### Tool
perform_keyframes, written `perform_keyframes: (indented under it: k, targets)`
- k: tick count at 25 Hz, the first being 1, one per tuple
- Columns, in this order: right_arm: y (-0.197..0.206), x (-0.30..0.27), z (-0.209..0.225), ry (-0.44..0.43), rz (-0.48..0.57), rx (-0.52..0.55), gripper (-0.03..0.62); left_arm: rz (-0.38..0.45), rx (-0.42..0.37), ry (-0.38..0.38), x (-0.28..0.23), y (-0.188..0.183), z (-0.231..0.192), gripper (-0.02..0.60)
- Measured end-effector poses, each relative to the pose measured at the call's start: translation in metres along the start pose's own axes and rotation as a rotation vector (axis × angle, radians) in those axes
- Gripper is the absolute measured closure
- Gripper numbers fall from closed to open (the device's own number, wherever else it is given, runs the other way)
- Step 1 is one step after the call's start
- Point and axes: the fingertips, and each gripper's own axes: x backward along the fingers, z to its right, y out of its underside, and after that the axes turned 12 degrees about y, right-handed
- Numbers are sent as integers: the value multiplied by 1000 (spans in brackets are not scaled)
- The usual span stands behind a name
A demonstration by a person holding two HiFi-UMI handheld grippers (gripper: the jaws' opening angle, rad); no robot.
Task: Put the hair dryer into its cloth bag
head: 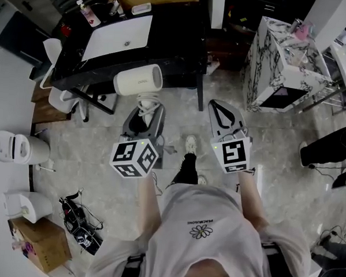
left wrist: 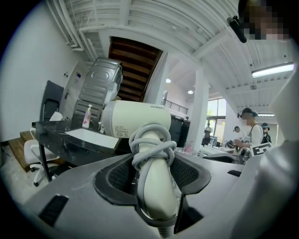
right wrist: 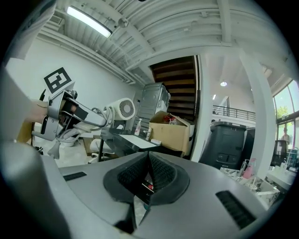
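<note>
A cream hair dryer [head: 138, 80] with its grey cord wound round the handle hangs in the air in front of the black table. My left gripper [head: 144, 111] is shut on the handle. In the left gripper view the handle [left wrist: 156, 182] sits between the jaws and the barrel [left wrist: 135, 119] points left. My right gripper [head: 223, 111] is beside it on the right, shut and empty. Its pads meet in the right gripper view [right wrist: 148, 158], where the dryer [right wrist: 122, 108] shows at the left. A white flat rectangle [head: 117, 36] lies on the table; I cannot tell whether it is the cloth bag.
The black table [head: 177, 48] stands ahead with a soap bottle [head: 87, 12] and a cardboard box [right wrist: 170, 130]. A marble-patterned cabinet [head: 281, 59] is at the right, a white chair [head: 62, 94] at the left. White appliances [head: 16, 147], cables and a box [head: 43, 244] lie on the floor.
</note>
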Motion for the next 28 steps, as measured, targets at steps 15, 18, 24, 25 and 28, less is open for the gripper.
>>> perform_keyframes:
  k: [15, 18, 24, 25, 28]
  targets:
    - [-23, -198, 45, 15, -24, 94, 582, -21, -1, 49, -134, -50, -115, 341]
    - [-24, -223, 50, 24, -33, 94, 582, -17, -1, 60, -150, -61, -131, 341]
    - [-13, -249, 64, 57, -93, 7, 583, -15, 13, 64, -174, -67, -144, 341]
    - [-10, -251, 65, 46, -100, -22, 583, -21, 13, 60, -176, -66, -145, 341]
    - [-2, -255, 68, 8, -109, -87, 583, -31, 15, 40, -182, -62, -143, 341]
